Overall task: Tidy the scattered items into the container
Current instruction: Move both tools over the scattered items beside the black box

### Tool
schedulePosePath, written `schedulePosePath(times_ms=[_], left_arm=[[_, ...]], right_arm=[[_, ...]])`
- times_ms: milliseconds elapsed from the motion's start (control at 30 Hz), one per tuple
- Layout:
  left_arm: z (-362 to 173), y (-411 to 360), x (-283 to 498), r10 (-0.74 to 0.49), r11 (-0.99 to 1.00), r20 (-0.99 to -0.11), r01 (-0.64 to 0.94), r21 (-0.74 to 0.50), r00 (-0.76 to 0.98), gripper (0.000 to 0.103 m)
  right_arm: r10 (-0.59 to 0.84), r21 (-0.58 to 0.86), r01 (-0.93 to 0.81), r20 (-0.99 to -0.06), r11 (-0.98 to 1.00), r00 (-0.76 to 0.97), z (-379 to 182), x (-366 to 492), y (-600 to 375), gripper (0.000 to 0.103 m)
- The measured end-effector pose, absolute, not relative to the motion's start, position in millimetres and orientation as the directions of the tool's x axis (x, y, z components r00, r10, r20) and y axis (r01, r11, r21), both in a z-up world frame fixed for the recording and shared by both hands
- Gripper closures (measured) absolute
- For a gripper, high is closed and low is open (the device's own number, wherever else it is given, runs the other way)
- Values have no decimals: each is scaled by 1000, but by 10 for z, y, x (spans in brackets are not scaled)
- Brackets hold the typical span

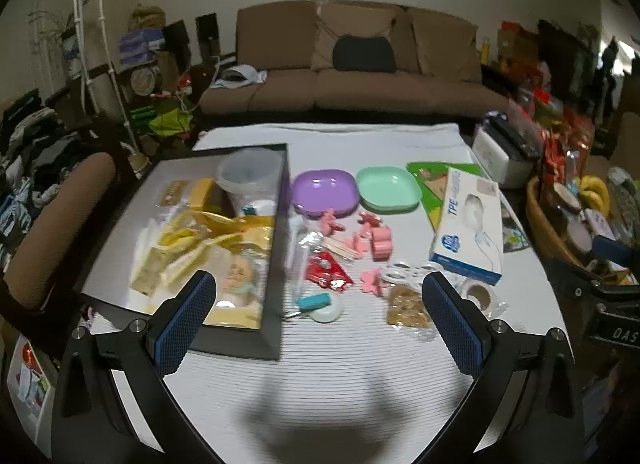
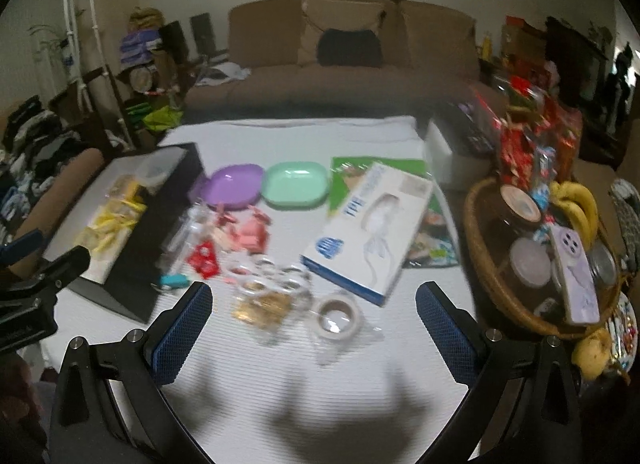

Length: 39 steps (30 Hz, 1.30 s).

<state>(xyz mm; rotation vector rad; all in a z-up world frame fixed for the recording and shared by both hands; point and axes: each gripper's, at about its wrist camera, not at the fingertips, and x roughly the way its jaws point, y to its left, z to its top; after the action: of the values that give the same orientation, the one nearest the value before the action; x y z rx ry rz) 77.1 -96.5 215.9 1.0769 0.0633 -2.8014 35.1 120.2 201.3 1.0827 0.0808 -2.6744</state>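
White ribbed cloth covers the table [image 1: 340, 364], and on it the following stand or lie.

Container: black-walled box [image 1: 276, 232], left half of the table, long axis running near to far. Already inside: yellow packets [image 1: 180, 240], a clear lidded tub [image 1: 248, 175] at the far end, a printed card at the near end.

Scattered items, in a loose cluster just right of the box's right wall:
- purple plate [image 1: 322, 191] and green plate [image 1: 386, 187], side by side at the far edge of the cluster;
- pink moulded pieces [image 1: 376, 242], middle;
- red sachets [image 1: 326, 274], beside a clear wrapped packet;
- teal block on a pale round lid [image 1: 320, 304], near end, closest to the box;
- bag of tan rubber bands [image 1: 406, 306], near end;
- tape roll in clear wrap [image 2: 336, 314], near right;
- white and blue glove box [image 1: 470, 227], right of the cluster, long axis near to far and tilted a little.

Outside the task: wicker basket [image 2: 488, 264] of jars and bananas, off the right edge of the table.

Left gripper [image 1: 320, 324]: released, jaws spread wide, nothing between them, hovering over the near edge. Teal block and rubber-band bag lie just ahead of it, within the span of the jaws.

Right gripper [image 2: 314, 328]: likewise released and empty. Tape roll lies directly ahead, about centred between the jaws; the view is blurred.

Judgement: the left gripper is nearer the box and the teal block; the right is nearer the tape roll and glove box. Anything picked must travel leftward over the box's right wall.
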Motion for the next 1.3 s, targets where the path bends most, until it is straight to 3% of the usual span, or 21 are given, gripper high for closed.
schedulePosePath(times_ms=[733,1000,1300], left_arm=[[2097,-2309,1311,-248,-941,-673,338,-4,-696,0],[1964,-2304,1280,-228,-943,-688,333,-21,-689,0],[1776,-1760,1061,-119,-974,-707,219,-52,-698,0]], right_arm=[[-358,74,440,-709,-895,-608,1941,530,-275,0],[-358,88,435,-723,-896,-591,1814,514,-255,0],[-313,133,321,-728,-937,-610,1707,346,481,0]])
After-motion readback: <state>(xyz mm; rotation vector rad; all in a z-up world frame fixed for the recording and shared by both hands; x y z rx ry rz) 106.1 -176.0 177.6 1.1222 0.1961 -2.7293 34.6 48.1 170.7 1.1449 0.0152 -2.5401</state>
